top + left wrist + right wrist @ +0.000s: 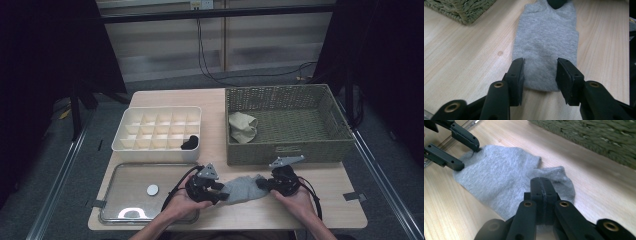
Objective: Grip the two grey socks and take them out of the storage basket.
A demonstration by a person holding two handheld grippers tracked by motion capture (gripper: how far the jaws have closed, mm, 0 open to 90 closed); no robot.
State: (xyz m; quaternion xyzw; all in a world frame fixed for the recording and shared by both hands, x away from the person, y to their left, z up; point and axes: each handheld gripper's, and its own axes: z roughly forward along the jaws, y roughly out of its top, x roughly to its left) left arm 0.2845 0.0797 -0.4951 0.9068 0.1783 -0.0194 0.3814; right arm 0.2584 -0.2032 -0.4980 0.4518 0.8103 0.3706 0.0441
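A grey sock (242,190) lies flat on the wooden table (330,205) near its front edge, between my two grippers. My left gripper (220,195) is open, and in the left gripper view (540,72) its jaws stand on either side of the sock's (544,45) toe end. My right gripper (261,186) is shut, and in the right gripper view (541,182) its jaws are pressed together at the cuff end of the sock (499,175). Across the sock, the open left gripper (466,155) touches the fabric's far edge.
A green wicker basket (287,150) stands just behind the sock and holds a beige cloth (242,126). To the left is a white divided box (157,146) with a black item (190,143) in one compartment. A clear tray (115,197) with a white disc (152,189) lies at the front left.
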